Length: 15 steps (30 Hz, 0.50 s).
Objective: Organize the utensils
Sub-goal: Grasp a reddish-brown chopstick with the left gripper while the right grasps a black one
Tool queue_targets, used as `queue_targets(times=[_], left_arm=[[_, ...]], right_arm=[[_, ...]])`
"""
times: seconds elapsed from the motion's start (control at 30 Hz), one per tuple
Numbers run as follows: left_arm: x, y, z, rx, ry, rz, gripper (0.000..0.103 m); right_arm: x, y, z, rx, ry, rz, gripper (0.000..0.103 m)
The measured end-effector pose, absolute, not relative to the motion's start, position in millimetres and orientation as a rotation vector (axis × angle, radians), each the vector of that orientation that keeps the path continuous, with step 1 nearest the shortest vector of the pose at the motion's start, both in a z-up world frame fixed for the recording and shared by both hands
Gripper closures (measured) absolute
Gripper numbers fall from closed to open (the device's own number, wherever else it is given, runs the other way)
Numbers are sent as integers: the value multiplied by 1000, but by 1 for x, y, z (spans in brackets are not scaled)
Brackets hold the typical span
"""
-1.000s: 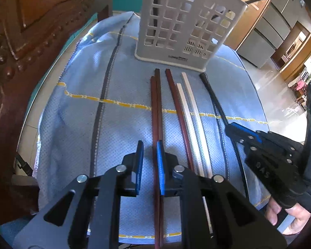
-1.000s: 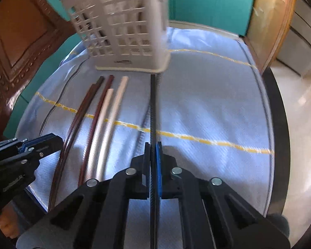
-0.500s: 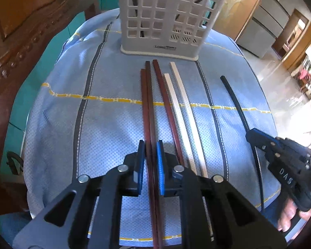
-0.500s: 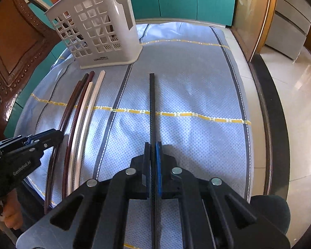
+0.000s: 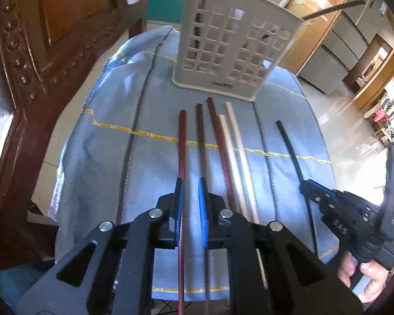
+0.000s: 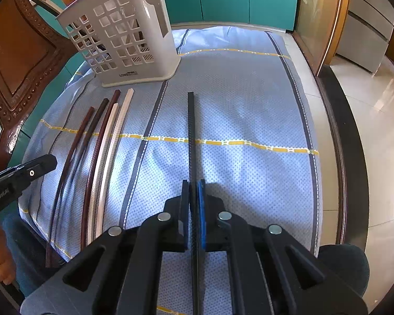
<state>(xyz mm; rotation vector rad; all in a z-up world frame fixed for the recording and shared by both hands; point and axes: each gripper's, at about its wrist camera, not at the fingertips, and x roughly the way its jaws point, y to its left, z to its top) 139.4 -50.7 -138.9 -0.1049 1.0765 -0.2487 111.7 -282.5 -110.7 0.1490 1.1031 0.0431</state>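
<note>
Reddish chopstick (image 5: 181, 141) shifted left, left tongs (image 5: 191, 191) apart

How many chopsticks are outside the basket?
6. Five are side by side in front of the basket: three brown chopsticks and two white chopsticks. The black chopstick is in the right claw. More inside the basket may be hidden.

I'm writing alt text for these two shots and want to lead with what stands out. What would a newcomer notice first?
First, the white lattice utensil basket standing upright at the far end of the blue cloth. Next, the row of chopsticks lying in front of it: dark brown and reddish ones beside two pale ones. Last, each tool's catch: the right gripper is shut on a black chopstick, and a reddish chopstick sits between the left gripper jaws.
</note>
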Motion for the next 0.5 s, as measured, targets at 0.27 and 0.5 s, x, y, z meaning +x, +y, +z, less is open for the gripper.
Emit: queue_targets(times=[0.27, 0.5], left_arm=[[166, -53, -162, -73, 1128, -198, 89], [185, -71, -166, 28, 1146, -150, 87]], right_arm=[[125, -276, -108, 67, 1086, 30, 92], [153, -267, -112, -2, 1098, 15, 86]])
